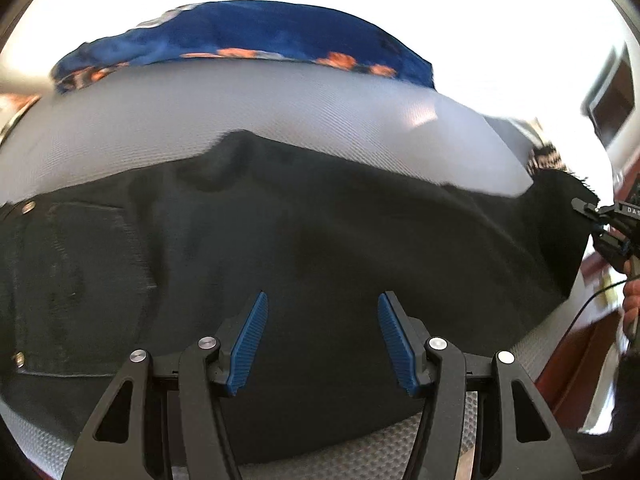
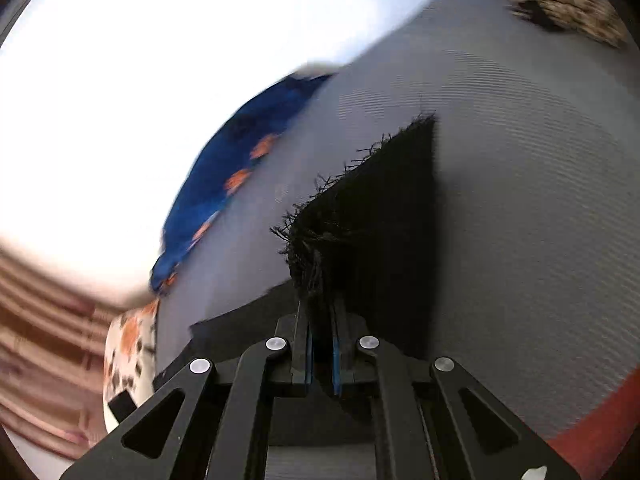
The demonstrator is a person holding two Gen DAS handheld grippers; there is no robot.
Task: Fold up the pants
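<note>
Black pants point(image 1: 280, 240) lie across a grey textured mat point(image 1: 240, 104), waist and pocket rivets at the left, leg ends at the right. My left gripper point(image 1: 322, 312) is open, hovering over the middle of the pants with nothing between its blue pads point(image 1: 252, 340). My right gripper point(image 2: 322, 320) is shut on the frayed hem of the pants point(image 2: 380, 208) and holds it lifted off the mat point(image 2: 520, 200). The right gripper also shows at the right edge of the left wrist view point(image 1: 592, 216), pinching the leg end.
A blue cloth with orange flowers point(image 1: 248, 36) lies at the mat's far edge; it also shows in the right wrist view point(image 2: 240, 160). A white cloth with orange and black spots point(image 2: 128, 344) sits at the left. A red-brown table edge point(image 2: 592, 420) borders the mat.
</note>
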